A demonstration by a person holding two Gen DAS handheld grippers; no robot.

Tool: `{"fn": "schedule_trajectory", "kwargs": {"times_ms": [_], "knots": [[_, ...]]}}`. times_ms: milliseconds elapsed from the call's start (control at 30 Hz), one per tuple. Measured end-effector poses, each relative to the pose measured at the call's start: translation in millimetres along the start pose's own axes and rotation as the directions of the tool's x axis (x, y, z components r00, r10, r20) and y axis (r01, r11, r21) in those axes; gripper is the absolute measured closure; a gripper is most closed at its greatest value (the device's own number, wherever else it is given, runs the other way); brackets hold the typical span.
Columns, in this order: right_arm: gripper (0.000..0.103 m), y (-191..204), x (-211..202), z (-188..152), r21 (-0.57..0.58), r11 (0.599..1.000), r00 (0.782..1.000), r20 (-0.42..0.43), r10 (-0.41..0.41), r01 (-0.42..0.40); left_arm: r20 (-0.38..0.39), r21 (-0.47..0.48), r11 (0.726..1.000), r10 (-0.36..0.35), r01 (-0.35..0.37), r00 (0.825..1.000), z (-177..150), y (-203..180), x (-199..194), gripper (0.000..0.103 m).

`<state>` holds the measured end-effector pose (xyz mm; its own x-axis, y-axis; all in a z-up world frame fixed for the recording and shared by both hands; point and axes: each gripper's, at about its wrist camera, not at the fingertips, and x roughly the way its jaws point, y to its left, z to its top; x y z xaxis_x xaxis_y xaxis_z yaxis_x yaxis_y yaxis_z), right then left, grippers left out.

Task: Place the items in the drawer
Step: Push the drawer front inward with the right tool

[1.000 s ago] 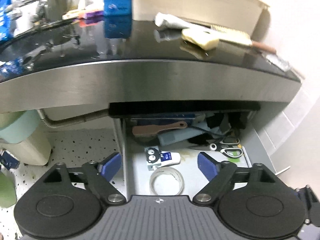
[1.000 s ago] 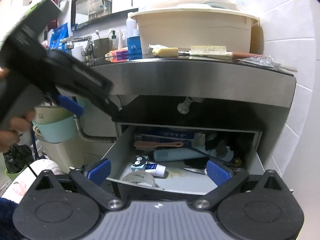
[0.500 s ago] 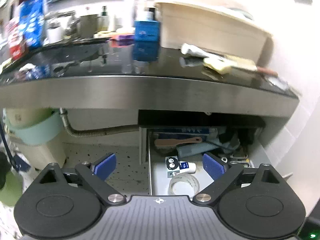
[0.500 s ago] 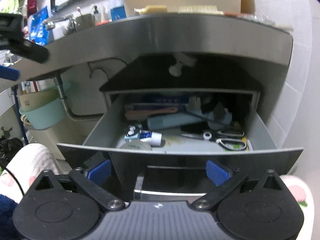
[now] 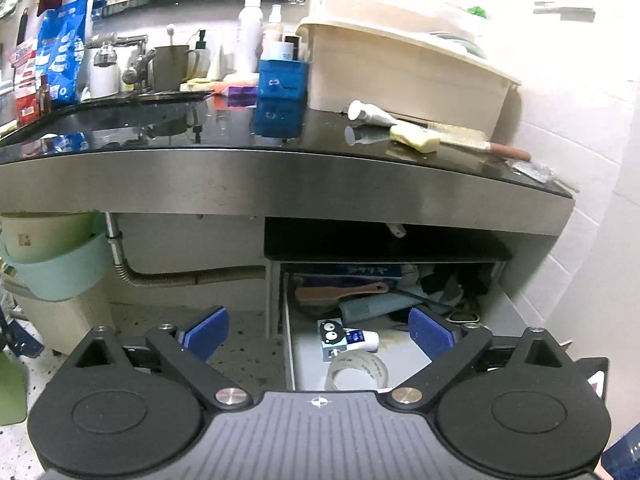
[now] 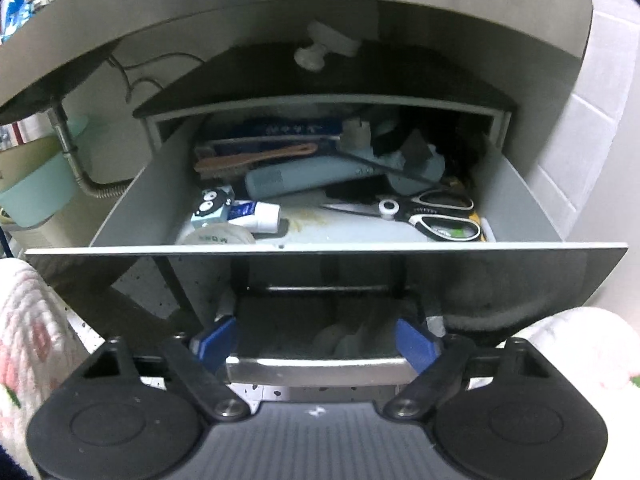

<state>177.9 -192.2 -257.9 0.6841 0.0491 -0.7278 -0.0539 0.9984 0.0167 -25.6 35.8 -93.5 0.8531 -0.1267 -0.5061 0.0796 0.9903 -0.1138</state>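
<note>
The grey drawer stands pulled out under the steel counter. In it lie a tape roll, a small tube, scissors and a brown brush. My right gripper is low in front of the drawer, its jaws closing on the metal drawer handle, pads at the bar's two ends. My left gripper hovers above the drawer's left wall, jaws opening, nothing between them. On the counter lie a white tube, a yellow sponge and a bristle brush.
A beige tub and a blue box stand on the counter, with a tap and bottles to the left. A green basin and a drain hose sit under the counter. A tiled wall bounds the right side.
My right gripper has sunk from facing the counter to the drawer front and now has the handle between its pads. My left gripper has drawn back and tipped up, showing more of the countertop.
</note>
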Motion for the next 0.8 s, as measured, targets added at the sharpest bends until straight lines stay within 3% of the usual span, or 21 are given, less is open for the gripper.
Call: {"fn": "schedule_trajectory", "kwargs": {"times_ms": [800], "knots": [[0.016,0.1,17.4,0.5,-0.015,1.000,0.999,-0.032,-0.020,0.019,-0.014,0.034,0.996,-0.086,0.087,0.996,-7.0,-10.6,6.5,0.005]]}}
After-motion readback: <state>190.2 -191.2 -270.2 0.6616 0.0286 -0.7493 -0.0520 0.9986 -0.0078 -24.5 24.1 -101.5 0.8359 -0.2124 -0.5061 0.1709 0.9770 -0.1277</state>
